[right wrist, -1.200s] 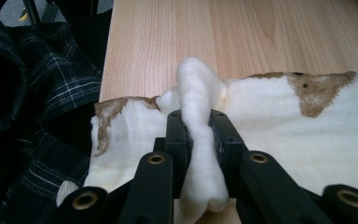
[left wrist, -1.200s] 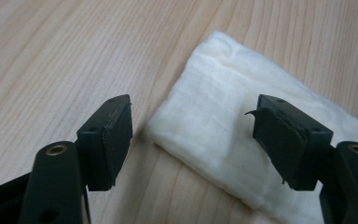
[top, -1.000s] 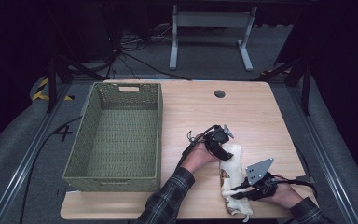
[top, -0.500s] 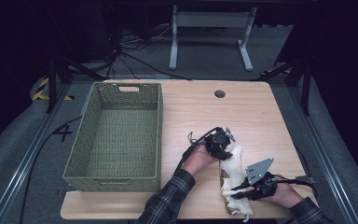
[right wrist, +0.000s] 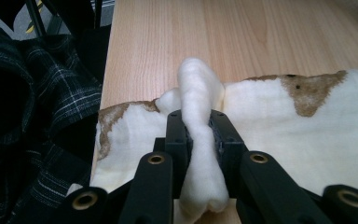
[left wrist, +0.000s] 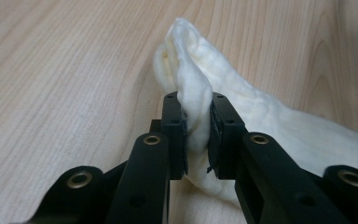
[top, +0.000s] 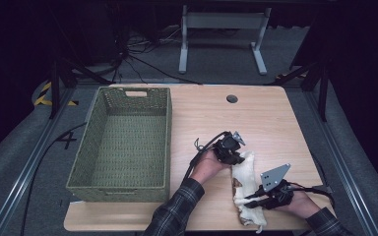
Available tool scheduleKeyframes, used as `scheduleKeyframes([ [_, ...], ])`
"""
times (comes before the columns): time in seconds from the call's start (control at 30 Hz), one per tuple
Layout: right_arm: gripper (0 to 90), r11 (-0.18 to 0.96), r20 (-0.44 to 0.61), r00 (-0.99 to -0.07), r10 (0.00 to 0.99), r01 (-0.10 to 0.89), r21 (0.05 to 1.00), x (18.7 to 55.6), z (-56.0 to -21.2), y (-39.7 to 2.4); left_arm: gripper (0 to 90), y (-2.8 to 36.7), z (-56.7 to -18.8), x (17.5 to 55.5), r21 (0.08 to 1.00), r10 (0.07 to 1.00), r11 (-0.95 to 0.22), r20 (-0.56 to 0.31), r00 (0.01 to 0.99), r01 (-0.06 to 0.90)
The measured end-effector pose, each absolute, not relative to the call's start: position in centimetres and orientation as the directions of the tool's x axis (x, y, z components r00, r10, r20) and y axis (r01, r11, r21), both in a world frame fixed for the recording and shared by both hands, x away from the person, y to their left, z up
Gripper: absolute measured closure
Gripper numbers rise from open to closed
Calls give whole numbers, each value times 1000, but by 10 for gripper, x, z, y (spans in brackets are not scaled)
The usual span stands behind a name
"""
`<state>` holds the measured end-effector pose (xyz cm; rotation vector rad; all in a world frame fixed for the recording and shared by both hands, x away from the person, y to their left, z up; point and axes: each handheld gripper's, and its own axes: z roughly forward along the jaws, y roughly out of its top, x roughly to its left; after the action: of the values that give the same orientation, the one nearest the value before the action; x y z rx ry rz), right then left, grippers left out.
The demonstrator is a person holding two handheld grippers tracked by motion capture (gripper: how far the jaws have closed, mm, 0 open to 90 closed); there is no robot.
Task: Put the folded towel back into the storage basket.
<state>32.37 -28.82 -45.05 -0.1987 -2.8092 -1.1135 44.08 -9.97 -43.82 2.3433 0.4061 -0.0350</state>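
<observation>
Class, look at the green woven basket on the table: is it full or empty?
Empty. In the high view the basket shows its bare woven floor, and the cream cloth lies outside it on the table.

Green woven basket [top: 128, 142] sits on left part of wood desk [top: 256, 118], empty. Round cable hole [top: 232, 99] near desk's far edge. Grey metal stand [top: 222, 29] on floor behind desk.

Pale wooden table [top: 270, 123] with a round hole [top: 232, 99] near its far edge, bearing a green woven basket [top: 123, 142] left of both grippers and a cream cloth [top: 246, 189] stretched between them.
</observation>
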Motion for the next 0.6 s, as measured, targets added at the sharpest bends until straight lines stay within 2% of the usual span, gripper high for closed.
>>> scheduleKeyframes([
  [0.6,799,663,117,-986,121,168,729,341,-404,-279,790,-75,-374,432,728,324,-629,-74,943,273],
])
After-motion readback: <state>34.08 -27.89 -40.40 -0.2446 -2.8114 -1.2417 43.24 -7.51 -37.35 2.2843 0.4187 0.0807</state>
